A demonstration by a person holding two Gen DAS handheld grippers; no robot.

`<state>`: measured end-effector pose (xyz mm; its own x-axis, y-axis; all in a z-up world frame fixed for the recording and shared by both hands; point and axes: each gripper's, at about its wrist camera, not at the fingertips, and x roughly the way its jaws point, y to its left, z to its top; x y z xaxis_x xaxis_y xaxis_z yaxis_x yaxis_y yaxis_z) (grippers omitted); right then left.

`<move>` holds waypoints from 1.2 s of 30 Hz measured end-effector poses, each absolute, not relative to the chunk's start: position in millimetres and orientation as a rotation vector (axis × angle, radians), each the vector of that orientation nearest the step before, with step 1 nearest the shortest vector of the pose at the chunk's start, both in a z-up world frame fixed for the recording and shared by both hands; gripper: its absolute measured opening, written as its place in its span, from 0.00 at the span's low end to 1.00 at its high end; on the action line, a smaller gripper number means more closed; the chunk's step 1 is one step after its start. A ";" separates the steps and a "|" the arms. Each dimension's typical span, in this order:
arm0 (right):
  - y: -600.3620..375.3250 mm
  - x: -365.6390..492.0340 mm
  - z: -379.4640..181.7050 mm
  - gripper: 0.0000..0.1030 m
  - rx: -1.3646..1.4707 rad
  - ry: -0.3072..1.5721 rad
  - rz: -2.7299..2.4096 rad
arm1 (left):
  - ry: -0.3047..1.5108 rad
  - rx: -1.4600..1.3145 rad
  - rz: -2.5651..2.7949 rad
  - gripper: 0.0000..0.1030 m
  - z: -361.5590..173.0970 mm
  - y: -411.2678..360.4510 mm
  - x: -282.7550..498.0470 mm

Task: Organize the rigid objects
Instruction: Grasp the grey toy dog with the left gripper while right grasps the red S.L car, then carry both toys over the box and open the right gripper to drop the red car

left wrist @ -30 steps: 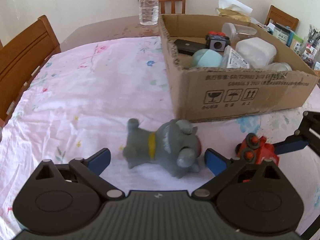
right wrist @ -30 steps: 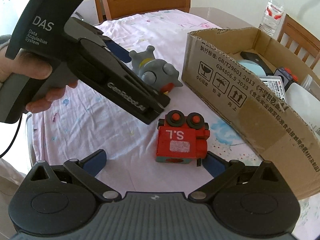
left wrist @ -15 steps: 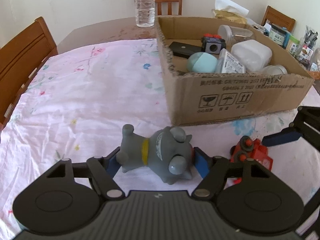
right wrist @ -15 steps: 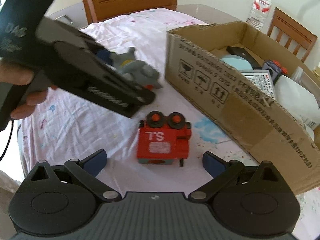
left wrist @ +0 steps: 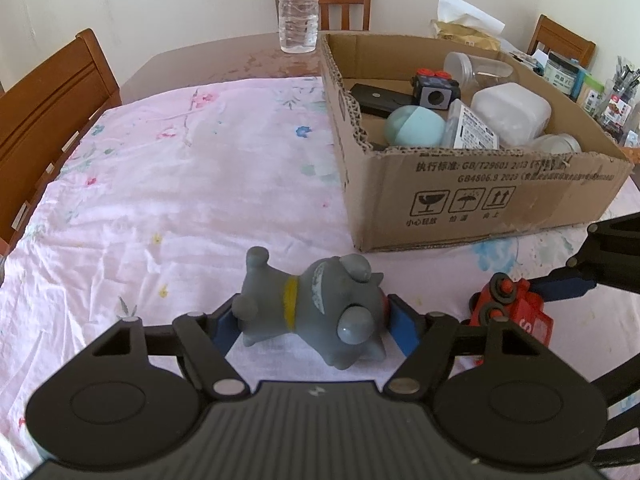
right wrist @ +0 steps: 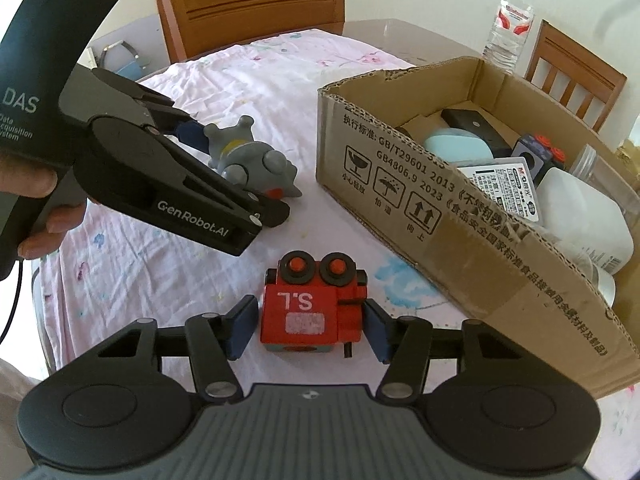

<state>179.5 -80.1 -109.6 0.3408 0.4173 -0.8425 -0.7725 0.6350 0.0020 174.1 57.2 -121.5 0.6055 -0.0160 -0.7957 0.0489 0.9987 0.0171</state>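
Note:
A grey toy dog (left wrist: 316,312) with a yellow collar lies on its side on the pink floral tablecloth. My left gripper (left wrist: 316,326) is shut on the toy dog, its blue pads pressing both ends; it also shows in the right wrist view (right wrist: 236,164). A red toy train (right wrist: 314,308) marked "S.L" lies on the cloth, seen too in the left wrist view (left wrist: 510,316). My right gripper (right wrist: 308,326) has its blue pads closed against both sides of the train.
An open cardboard box (left wrist: 480,196) stands at the right, holding a teal ball (left wrist: 414,126), a white container (left wrist: 510,108), a black case and other items. A water bottle (left wrist: 298,6) stands behind it. Wooden chairs (left wrist: 52,96) ring the table.
My left gripper closed on the grey dog, which was loose a second ago. My right gripper moved forward and closed its pads onto the red train.

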 end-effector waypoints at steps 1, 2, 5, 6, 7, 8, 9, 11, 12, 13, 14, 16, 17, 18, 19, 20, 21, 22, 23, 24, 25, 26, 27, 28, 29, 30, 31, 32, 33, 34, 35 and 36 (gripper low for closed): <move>-79.3 179.7 -108.8 0.55 -0.438 0.938 0.807 | 0.920 0.043 -0.041 0.71 -121.3 57.2 174.3; -78.9 180.4 -108.7 0.54 -0.436 0.947 0.803 | 0.920 0.049 -0.047 0.71 -121.0 57.4 174.4; -79.2 179.8 -107.8 0.54 -0.442 0.956 0.787 | 0.927 0.058 -0.069 0.70 -119.4 59.1 175.1; -80.2 179.3 -106.9 0.54 -0.442 0.959 0.784 | 0.929 0.063 -0.076 0.70 -118.8 59.4 174.9; -80.8 178.7 -106.4 0.54 -0.444 0.964 0.780 | 0.929 0.070 -0.083 0.70 -117.8 59.7 174.4; -81.6 177.8 -105.5 0.54 -0.448 0.965 0.777 | 0.927 0.080 -0.092 0.70 -116.5 59.8 173.7; -82.8 176.6 -104.1 0.54 -0.453 0.964 0.771 | 0.926 0.091 -0.100 0.70 -115.0 60.1 173.0; -85.8 174.6 -100.7 0.54 -0.454 0.966 0.761 | 0.927 0.102 -0.120 0.70 -111.2 61.6 171.2; -87.9 173.8 -98.3 0.54 -0.449 0.967 0.757 | 0.929 0.106 -0.130 0.70 -109.1 62.4 170.4; -90.0 173.2 -96.0 0.54 -0.444 0.968 0.752 | 0.932 0.111 -0.139 0.70 -106.7 63.2 169.7; -92.4 172.7 -93.4 0.54 -0.441 0.968 0.749 | 0.933 0.118 -0.149 0.70 -104.2 63.6 168.8; -96.5 171.2 -88.0 0.54 -0.437 0.964 0.743 | 0.933 0.132 -0.171 0.70 -98.2 64.4 166.5; -98.7 170.7 -85.3 0.54 -0.435 0.963 0.738 | 0.932 0.140 -0.183 0.70 -94.5 64.9 165.5; -100.8 170.3 -82.5 0.54 -0.433 0.962 0.733 | 0.932 0.146 -0.194 0.70 -90.8 65.4 164.9; -103.4 170.6 -79.7 0.54 -0.432 0.963 0.727 | 0.931 0.150 -0.207 0.70 -86.5 65.5 164.4; -105.9 170.6 -76.0 0.54 -0.427 0.962 0.721 | 0.929 0.153 -0.221 0.70 -81.1 66.0 163.5; -108.3 170.5 -71.5 0.54 -0.419 0.960 0.718 | 0.925 0.156 -0.233 0.70 -76.0 66.4 162.9; -111.5 170.4 -65.3 0.54 -0.410 0.956 0.716 | 0.920 0.161 -0.246 0.70 -70.5 66.5 162.5; -114.1 170.3 -59.8 0.54 -0.400 0.951 0.714 | 0.914 0.167 -0.256 0.70 -65.6 66.4 162.0; -117.0 170.9 -53.2 0.54 -0.390 0.941 0.713 | 0.909 0.173 -0.264 0.70 -60.8 66.0 161.8; -119.6 172.2 -46.3 0.54 -0.381 0.930 0.711 | 0.903 0.177 -0.271 0.70 -56.1 65.9 161.7; -121.9 173.9 -39.2 0.54 -0.373 0.920 0.706 | 0.897 0.178 -0.280 0.70 -51.3 66.0 162.2; -123.9 175.3 -33.4 0.54 -0.365 0.907 0.703 | 0.892 0.179 -0.287 0.70 -47.7 65.9 162.6; -126.0 177.7 -26.7 0.54 -0.355 0.893 0.702 | 0.886 0.179 -0.293 0.70 -43.6 66.2 163.3; -127.1 181.5 -20.4 0.54 -0.347 0.880 0.700 | 0.879 0.179 -0.297 0.70 -40.6 66.3 163.7; -127.0 187.1 -14.9 0.54 -0.339 0.867 0.693 | 0.872 0.180 -0.301 0.70 -37.6 66.6 163.7; -127.2 192.2 -10.4 0.54 -0.331 0.854 0.688 | 0.864 0.180 -0.303 0.70 -35.1 67.1 164.2; -127.0 197.6 -7.1 0.54 -0.326 0.842 0.684 | 0.858 0.180 -0.304 0.70 -32.6 67.9 164.7; -126.0 204.0 -4.5 0.54 -0.324 0.827 0.678 | 0.855 0.179 -0.302 0.70 -31.2 68.6 165.6; -124.0 211.6 -3.1 0.54 -0.326 0.813 0.671 | 0.853 0.176 -0.301 0.70 -29.8 69.7 166.5; -121.6 218.7 -2.9 0.54 -0.330 0.801 0.665 | 0.850 0.173 -0.301 0.70 -28.0 71.1 167.1; -118.5 228.4 -3.3 0.54 -0.328 0.790 0.655 | 0.847 0.171 -0.299 0.70 -26.6 72.6 167.6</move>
<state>228.4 -118.5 -3.3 0.5224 0.4179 -0.7433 -0.6529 0.7567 -0.0334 167.6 72.6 -26.6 0.6236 -0.1917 -0.7579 0.3266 0.9447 0.0298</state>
